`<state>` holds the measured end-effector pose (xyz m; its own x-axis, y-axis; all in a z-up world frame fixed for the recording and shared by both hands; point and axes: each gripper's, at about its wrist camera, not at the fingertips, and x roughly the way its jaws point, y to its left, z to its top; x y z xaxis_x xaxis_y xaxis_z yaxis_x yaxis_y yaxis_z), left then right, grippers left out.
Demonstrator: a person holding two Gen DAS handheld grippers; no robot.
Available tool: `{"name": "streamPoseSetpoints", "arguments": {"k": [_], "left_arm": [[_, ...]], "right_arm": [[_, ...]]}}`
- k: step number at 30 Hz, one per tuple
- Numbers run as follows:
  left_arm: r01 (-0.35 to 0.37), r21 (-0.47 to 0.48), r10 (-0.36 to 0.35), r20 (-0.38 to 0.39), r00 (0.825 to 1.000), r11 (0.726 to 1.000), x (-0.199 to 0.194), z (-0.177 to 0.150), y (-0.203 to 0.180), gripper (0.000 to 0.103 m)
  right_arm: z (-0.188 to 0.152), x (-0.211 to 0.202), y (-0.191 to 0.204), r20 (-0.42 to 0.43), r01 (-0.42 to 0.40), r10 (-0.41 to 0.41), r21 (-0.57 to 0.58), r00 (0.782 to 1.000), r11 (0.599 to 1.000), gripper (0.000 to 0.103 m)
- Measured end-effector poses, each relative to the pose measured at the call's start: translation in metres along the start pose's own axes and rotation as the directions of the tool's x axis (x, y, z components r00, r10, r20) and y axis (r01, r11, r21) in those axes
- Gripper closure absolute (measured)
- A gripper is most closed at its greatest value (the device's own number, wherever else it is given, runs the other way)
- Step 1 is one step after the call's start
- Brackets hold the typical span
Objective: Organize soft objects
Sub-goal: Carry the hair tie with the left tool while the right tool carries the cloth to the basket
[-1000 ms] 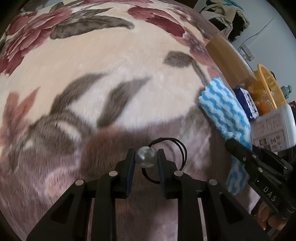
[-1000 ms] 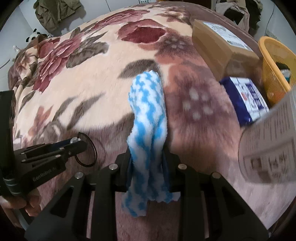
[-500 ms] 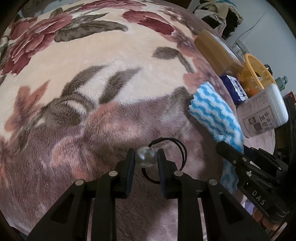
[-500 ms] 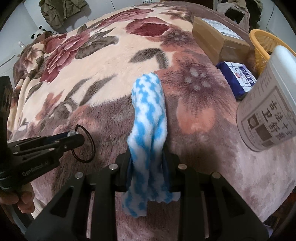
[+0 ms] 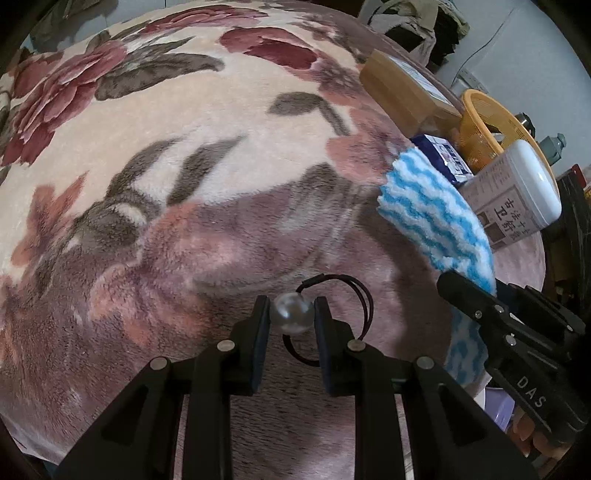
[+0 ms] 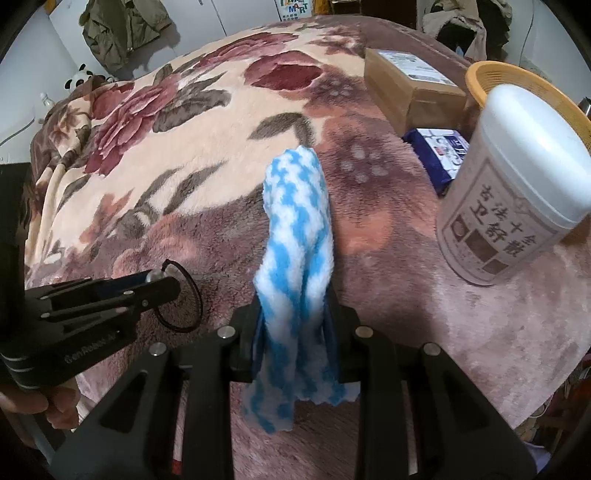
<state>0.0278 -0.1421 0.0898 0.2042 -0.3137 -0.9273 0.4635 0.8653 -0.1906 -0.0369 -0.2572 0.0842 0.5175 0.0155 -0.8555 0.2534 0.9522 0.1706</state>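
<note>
My left gripper point(image 5: 291, 314) is shut on the pearl bead of a black hair tie point(image 5: 292, 314), whose loop hangs beside the right finger, above the floral blanket point(image 5: 184, 147). My right gripper point(image 6: 295, 314) is shut on a blue-and-white wavy towel point(image 6: 295, 221) that stands up between the fingers and droops below them. In the right wrist view the left gripper point(image 6: 162, 282) sits at the left with the hair tie point(image 6: 184, 302). In the left wrist view the right gripper point(image 5: 454, 284) shows at the right, holding the towel point(image 5: 432, 210).
A white canister with a printed label point(image 6: 517, 184) stands on the blanket at the right. Behind it are an orange basket point(image 6: 495, 74), a cardboard box point(image 6: 406, 85) and a dark blue packet point(image 6: 439, 147). A jacket point(image 6: 122, 29) hangs on the far wall.
Both grippers have risen and drawn back over the blanket with their loads still held. More of the bed, the canister and the basket has come into view.
</note>
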Motion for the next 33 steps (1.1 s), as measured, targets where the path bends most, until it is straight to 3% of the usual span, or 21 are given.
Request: {"name": "streamPoseSetpoints", "arguments": {"k": [12,33], "left_arm": [[0.005,0.041,-0.007,0.032,0.999,0.999,-0.014,0.014,-0.03,0.08],[0.051,0.17,-0.076,0.143,0.987,0.984,-0.064,0.084,-0.129,0.08]], "right_arm": [[0.004,-0.024,-0.014,0.049,-0.006,0.005,0.015,0.999,1.0,0.076],[0.059,-0.098,-0.06,0.211,0.048,-0.054,0.036,0.976,0.998,0.076]]}}
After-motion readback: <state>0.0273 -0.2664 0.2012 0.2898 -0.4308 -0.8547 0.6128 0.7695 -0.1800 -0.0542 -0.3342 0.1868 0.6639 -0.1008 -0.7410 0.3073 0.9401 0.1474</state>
